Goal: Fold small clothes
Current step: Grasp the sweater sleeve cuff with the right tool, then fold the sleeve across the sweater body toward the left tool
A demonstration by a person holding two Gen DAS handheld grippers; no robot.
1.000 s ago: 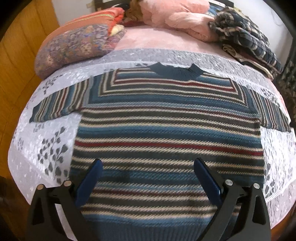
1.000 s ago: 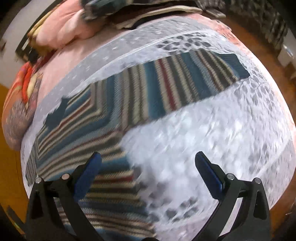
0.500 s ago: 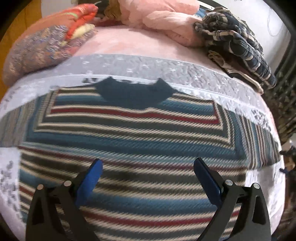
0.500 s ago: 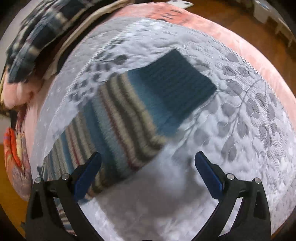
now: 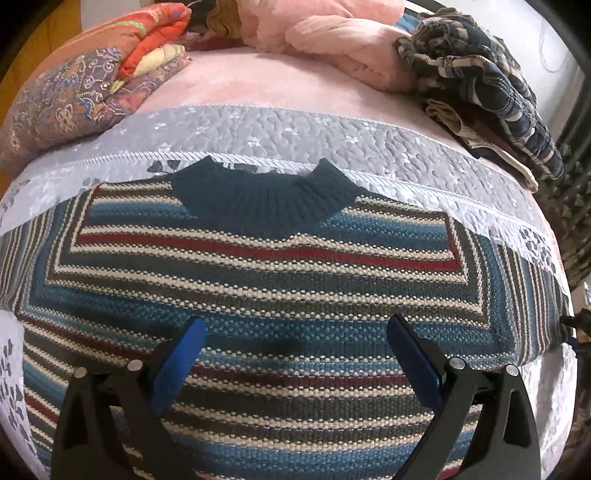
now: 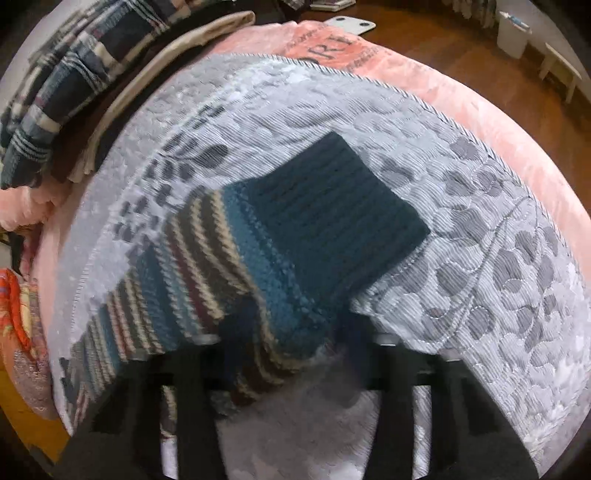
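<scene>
A striped knit sweater (image 5: 295,258) with a dark teal collar (image 5: 266,195) lies flat, chest up, on a grey quilted bedcover (image 5: 295,133). My left gripper (image 5: 295,325) hovers open over the sweater's chest, its blue pads wide apart with nothing between them. In the right wrist view the sweater's sleeve (image 6: 207,258) ends in a dark teal cuff (image 6: 332,210). My right gripper (image 6: 295,343) is blurred by motion. Its fingers stand close together on the sleeve's near edge, just short of the cuff, and the fabric bunches up between them.
Folded patterned quilts (image 5: 74,99) lie at the far left, a pink blanket (image 5: 332,37) at the back, and a plaid garment pile (image 5: 480,85) at the far right. The bed's right edge drops to a wooden floor (image 6: 461,55) with a white bin (image 6: 513,29).
My left gripper has moved up the sweater from the hem toward the collar, staying open. My right gripper travelled out along the sleeve to the cuff and drew its fingers together on the fabric.
</scene>
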